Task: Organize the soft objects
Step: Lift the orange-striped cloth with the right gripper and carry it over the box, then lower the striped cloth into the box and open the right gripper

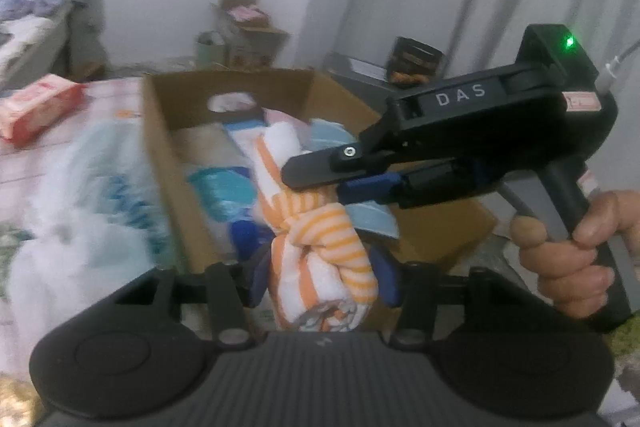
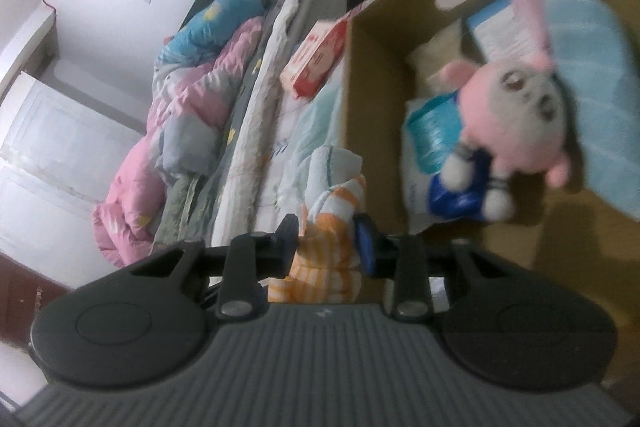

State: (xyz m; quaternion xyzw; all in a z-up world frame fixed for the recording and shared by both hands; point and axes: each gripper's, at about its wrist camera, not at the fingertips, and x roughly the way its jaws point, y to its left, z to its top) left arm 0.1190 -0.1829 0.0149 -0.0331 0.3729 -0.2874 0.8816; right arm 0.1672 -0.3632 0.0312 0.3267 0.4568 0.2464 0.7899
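An orange-striped white towel (image 1: pixel 320 247) hangs over the near edge of a brown cardboard box (image 1: pixel 154 147). My left gripper (image 1: pixel 322 279) is shut on its lower bundle, blue pads against both sides. My right gripper (image 1: pixel 314 187), held by a hand (image 1: pixel 580 251), reaches in from the right and pinches the same towel higher up. In the right wrist view the towel (image 2: pixel 328 255) sits squeezed between the right gripper's (image 2: pixel 327 241) fingers beside the box (image 2: pixel 376 87). A pink plush toy (image 2: pixel 516 119), a light blue towel (image 2: pixel 592 67) and plastic packs lie in the box.
A red and white pack (image 1: pixel 36 111) lies on the bed left of the box. A white plastic pack with blue print (image 1: pixel 92 207) lies nearer. Pink and blue bedding (image 2: pixel 180 115) is piled along the bed. More boxes (image 1: pixel 248 31) stand against the far wall.
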